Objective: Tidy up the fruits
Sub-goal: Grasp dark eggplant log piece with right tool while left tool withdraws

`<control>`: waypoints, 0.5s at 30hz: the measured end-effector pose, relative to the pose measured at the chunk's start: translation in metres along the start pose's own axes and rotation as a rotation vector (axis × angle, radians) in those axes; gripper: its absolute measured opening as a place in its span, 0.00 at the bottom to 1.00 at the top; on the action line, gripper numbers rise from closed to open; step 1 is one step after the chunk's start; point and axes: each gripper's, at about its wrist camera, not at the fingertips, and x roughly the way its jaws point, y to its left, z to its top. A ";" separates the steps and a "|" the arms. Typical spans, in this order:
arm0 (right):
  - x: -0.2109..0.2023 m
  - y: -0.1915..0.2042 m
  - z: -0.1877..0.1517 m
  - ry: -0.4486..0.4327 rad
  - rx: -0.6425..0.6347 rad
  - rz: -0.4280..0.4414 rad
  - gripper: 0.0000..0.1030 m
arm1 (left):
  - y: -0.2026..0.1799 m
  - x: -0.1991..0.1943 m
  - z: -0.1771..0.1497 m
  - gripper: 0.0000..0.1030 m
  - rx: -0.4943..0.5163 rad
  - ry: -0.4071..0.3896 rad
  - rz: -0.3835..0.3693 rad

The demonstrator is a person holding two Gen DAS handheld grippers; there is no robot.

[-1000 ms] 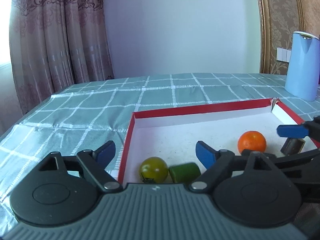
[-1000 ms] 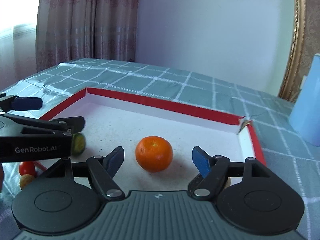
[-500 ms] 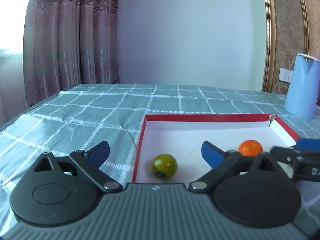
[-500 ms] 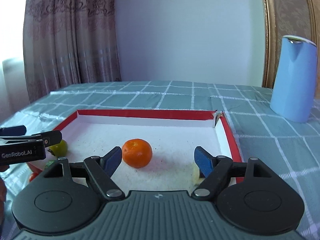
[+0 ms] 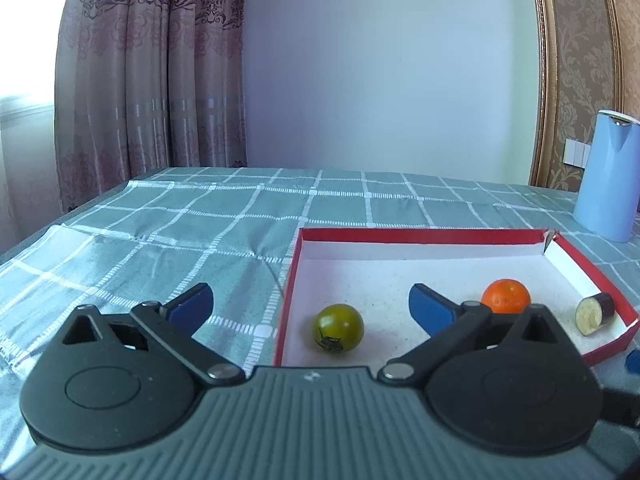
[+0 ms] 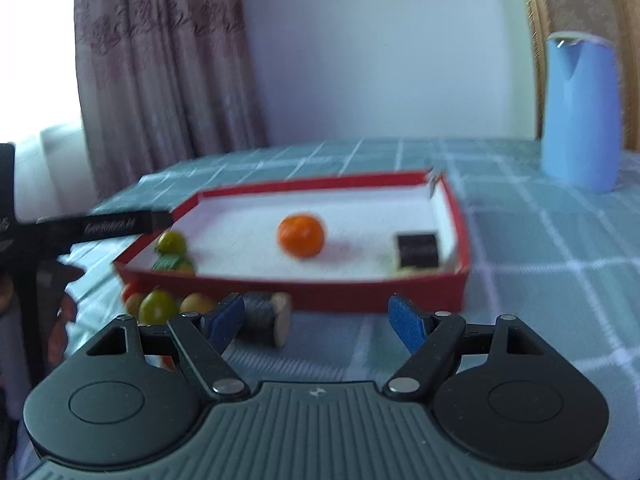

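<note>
A red tray (image 5: 420,235) with a white floor holds a green tomato (image 5: 338,328), an orange (image 5: 506,296) and a dark eggplant piece (image 5: 595,313). My left gripper (image 5: 310,306) is open and empty, just short of the tray's left corner. In the right wrist view the tray (image 6: 360,298) holds the orange (image 6: 301,235), the eggplant piece (image 6: 417,250), the green tomato (image 6: 171,242) and a green piece (image 6: 170,263). My right gripper (image 6: 318,322) is open and empty before the tray. Small tomatoes (image 6: 158,306) and another eggplant piece (image 6: 266,318) lie outside it.
A blue jug (image 5: 608,176) stands on the green checked tablecloth (image 5: 200,216) behind the tray to the right; it also shows in the right wrist view (image 6: 580,112). The left gripper's arm (image 6: 100,226) shows at the left. Curtains and a wall stand behind.
Both grippers have pulled back from the tray and stay open. The right one now sits outside the tray's near wall, so the loose fruits in front have come into view.
</note>
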 end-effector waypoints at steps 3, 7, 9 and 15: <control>0.005 0.004 0.000 0.022 -0.016 0.010 0.77 | 0.002 -0.002 -0.001 1.00 -0.004 0.004 -0.001; 0.009 0.009 0.000 0.036 -0.023 0.021 0.77 | 0.003 -0.006 -0.003 1.00 -0.002 -0.008 0.010; 0.015 0.012 0.000 0.071 -0.036 0.024 0.70 | 0.005 -0.007 -0.003 1.00 -0.008 -0.004 0.009; 0.026 0.022 0.000 0.118 -0.067 0.009 0.36 | 0.012 -0.017 -0.008 1.00 -0.016 -0.019 0.022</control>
